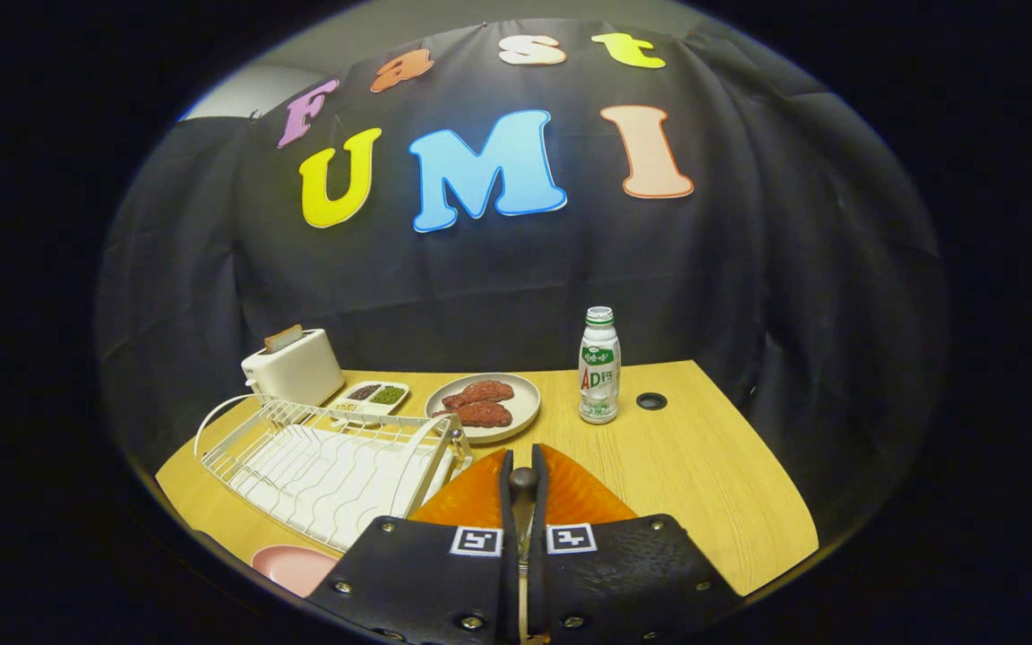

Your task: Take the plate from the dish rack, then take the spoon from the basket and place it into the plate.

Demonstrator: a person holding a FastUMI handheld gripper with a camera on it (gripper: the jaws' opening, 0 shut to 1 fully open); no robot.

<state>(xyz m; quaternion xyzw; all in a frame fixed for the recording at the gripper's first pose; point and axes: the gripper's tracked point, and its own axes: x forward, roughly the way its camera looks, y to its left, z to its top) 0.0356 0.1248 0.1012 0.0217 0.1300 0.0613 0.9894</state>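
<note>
My gripper (523,461) is shut on the spoon (523,477). Its dark rounded end sticks up between the two fingers, and the rest of it is hidden by them. Right under and behind the fingertips lies the orange basket (579,493), mostly covered by the gripper. The pink plate (290,566) rests flat on the wooden table, left of the gripper and in front of the white wire dish rack (328,466). The rack holds no dishes.
Beyond the rack stand a white toaster (294,369) and a small divided tray (371,399). A beige plate of red meat (485,408) and a white bottle (599,367) are past the fingers. The table (713,484) has a cable hole (651,400).
</note>
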